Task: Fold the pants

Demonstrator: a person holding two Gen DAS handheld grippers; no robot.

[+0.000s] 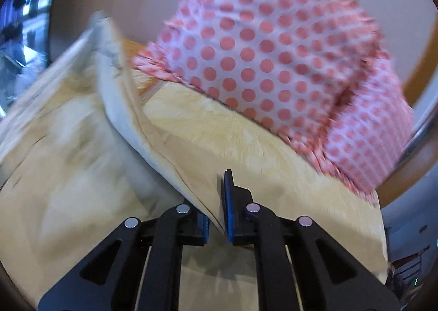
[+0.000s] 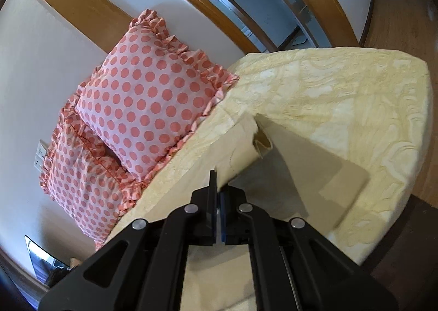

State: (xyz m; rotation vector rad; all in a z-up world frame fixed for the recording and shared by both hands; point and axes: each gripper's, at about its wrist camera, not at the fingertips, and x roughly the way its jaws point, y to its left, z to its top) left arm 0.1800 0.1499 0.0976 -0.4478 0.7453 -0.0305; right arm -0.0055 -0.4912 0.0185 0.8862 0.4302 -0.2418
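The pants are pale beige. In the left wrist view my left gripper (image 1: pixel 217 201) is shut on a raised edge of the pants (image 1: pixel 128 108), which rises away to the upper left while the rest lies on the bed at left. In the right wrist view my right gripper (image 2: pixel 218 190) is shut on another edge of the pants (image 2: pixel 238 146), lifted above the bed; a flat part of the pants (image 2: pixel 320 174) lies to the right on the cover. The left view is motion-blurred.
A cream quilted bedspread (image 2: pixel 342 86) covers the bed. Two pink polka-dot ruffled pillows (image 2: pixel 147 97) (image 1: pixel 268 59) lean against the white wall at the head. The bed's edge (image 2: pixel 410 179) drops to a dark wood floor at right.
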